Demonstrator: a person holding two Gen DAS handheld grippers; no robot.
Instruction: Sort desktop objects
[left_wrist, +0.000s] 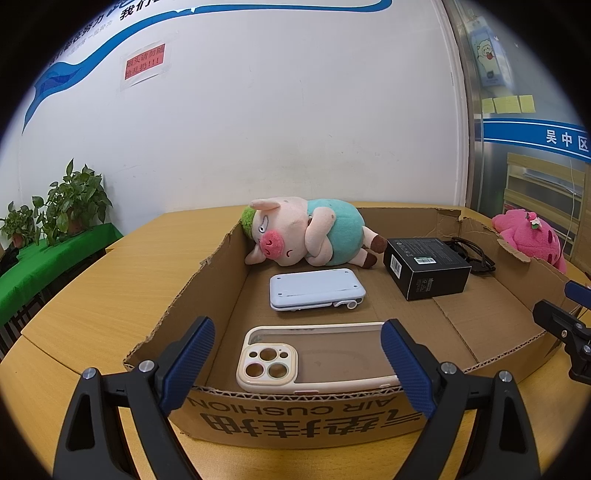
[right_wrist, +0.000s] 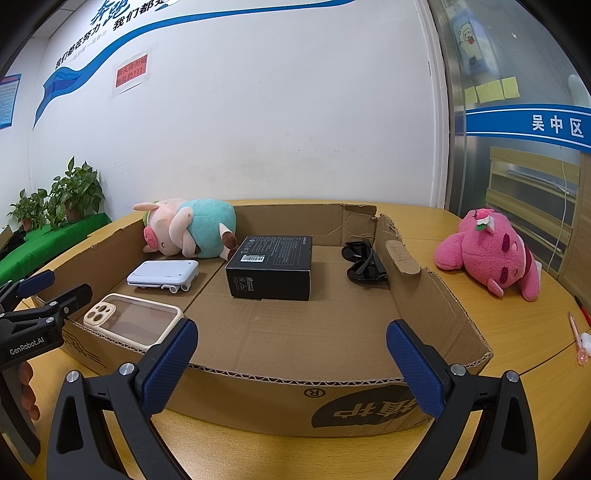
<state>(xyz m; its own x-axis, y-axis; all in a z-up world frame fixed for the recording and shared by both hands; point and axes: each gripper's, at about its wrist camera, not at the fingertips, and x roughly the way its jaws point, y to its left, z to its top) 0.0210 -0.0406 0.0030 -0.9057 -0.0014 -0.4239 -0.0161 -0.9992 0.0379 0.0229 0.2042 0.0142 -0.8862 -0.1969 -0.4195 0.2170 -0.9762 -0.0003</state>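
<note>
A shallow cardboard box (left_wrist: 295, 417) (right_wrist: 280, 395) lies on the wooden table. Inside it are a cream phone case (left_wrist: 314, 358) (right_wrist: 136, 319), a pale blue folded device (left_wrist: 316, 290) (right_wrist: 162, 277), a plush pig in teal (left_wrist: 306, 232) (right_wrist: 188, 230), a black carton (left_wrist: 426, 267) (right_wrist: 273, 266) and dark sunglasses (left_wrist: 469, 254) (right_wrist: 364, 260). A pink plush toy (right_wrist: 491, 254) (left_wrist: 532, 236) lies on the table right of the box. My left gripper (left_wrist: 297, 365) hovers open at the box's near wall, over the phone case. My right gripper (right_wrist: 291, 367) stands open at the near wall, nothing between its fingers.
Pink pens (right_wrist: 576, 339) lie at the table's right edge. Potted plants (left_wrist: 70, 206) stand on a green-covered table at the far left. A white wall is behind the table, and a glass door (right_wrist: 517, 129) is at the right.
</note>
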